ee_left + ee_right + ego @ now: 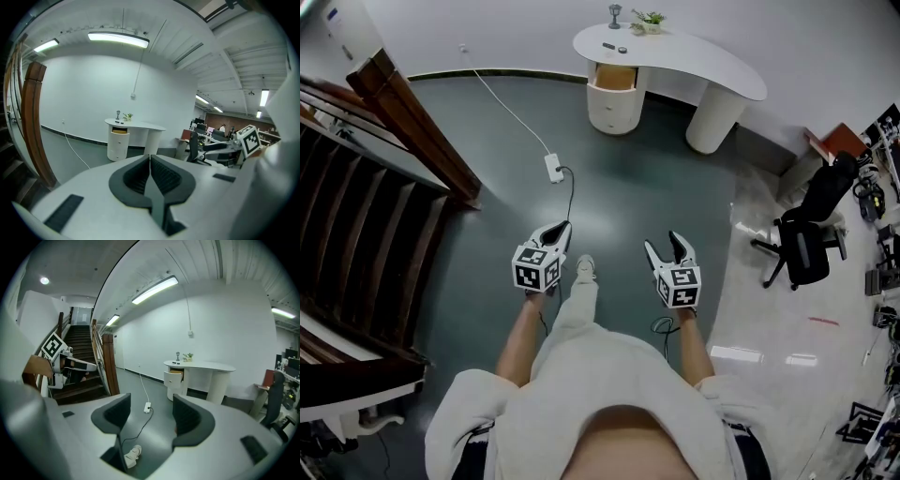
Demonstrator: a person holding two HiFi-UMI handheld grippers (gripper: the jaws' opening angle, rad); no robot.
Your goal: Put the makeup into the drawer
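Grey office floor [628, 178] with a white desk [712, 58] at the far wall, well apart from the person. Small dark items, probably the makeup [609, 45], lie on the desk above the open drawer [616, 77]. Best approached squarely before reaching. Forearms extended, angled slightly down: left tongs [559, 228] clenched on nothing, right tongs [662, 241] spread, empty.

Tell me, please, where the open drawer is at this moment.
In the head view the open drawer sits at top centre, in the left pedestal of the white desk, just below the potted plant.
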